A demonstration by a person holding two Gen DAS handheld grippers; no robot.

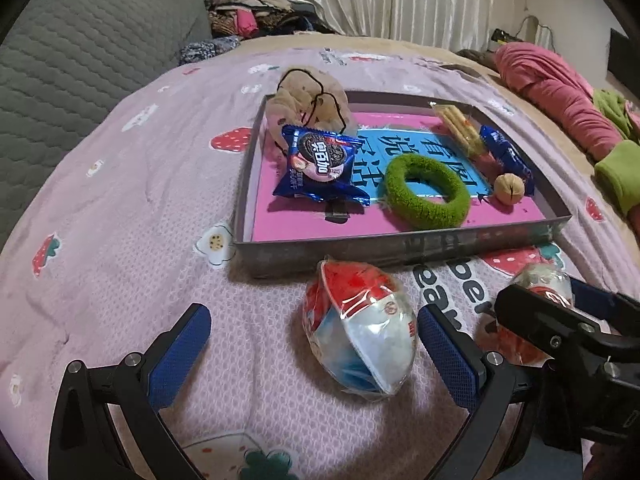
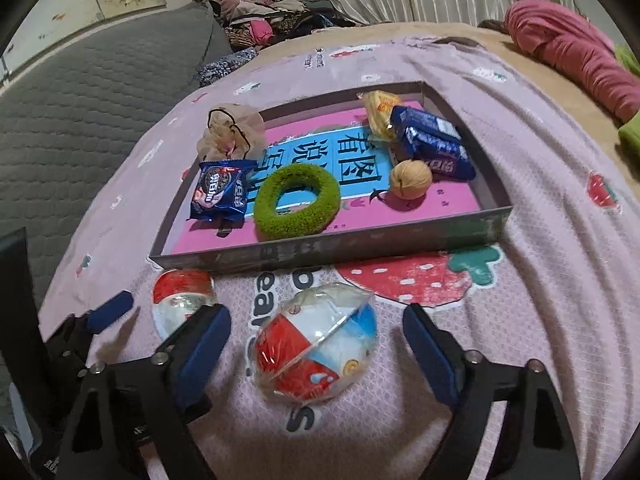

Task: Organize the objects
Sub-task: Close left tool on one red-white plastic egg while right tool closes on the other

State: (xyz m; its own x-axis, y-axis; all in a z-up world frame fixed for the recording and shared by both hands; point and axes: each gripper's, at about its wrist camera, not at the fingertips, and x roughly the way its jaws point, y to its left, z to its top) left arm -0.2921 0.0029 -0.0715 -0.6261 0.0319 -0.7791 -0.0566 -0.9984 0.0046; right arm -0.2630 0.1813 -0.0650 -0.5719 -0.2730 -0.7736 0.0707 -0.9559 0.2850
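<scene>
Two wrapped egg-shaped toys lie on the pink bedspread in front of a grey tray (image 1: pixel 400 246). My left gripper (image 1: pixel 316 344) is open, with the left egg (image 1: pixel 360 332) between its fingers near the right pad. My right gripper (image 2: pixel 316 340) is open around the right egg (image 2: pixel 316 344). The left egg also shows in the right wrist view (image 2: pixel 182 294), and the right egg in the left wrist view (image 1: pixel 544 280), partly hidden behind the right gripper. The tray (image 2: pixel 360 240) holds a blue Oreo packet (image 1: pixel 320 164), a green ring (image 1: pixel 426 190), a walnut (image 1: pixel 509 188), more snack packets and a beige scrunchie (image 1: pixel 308 100).
A pink book lines the tray floor (image 2: pixel 440 204). A grey quilted cushion (image 1: pixel 80 60) lies to the left. Pink and green clothing (image 1: pixel 560 92) is piled at the right, and more clothes (image 1: pixel 256 12) at the back by the curtain.
</scene>
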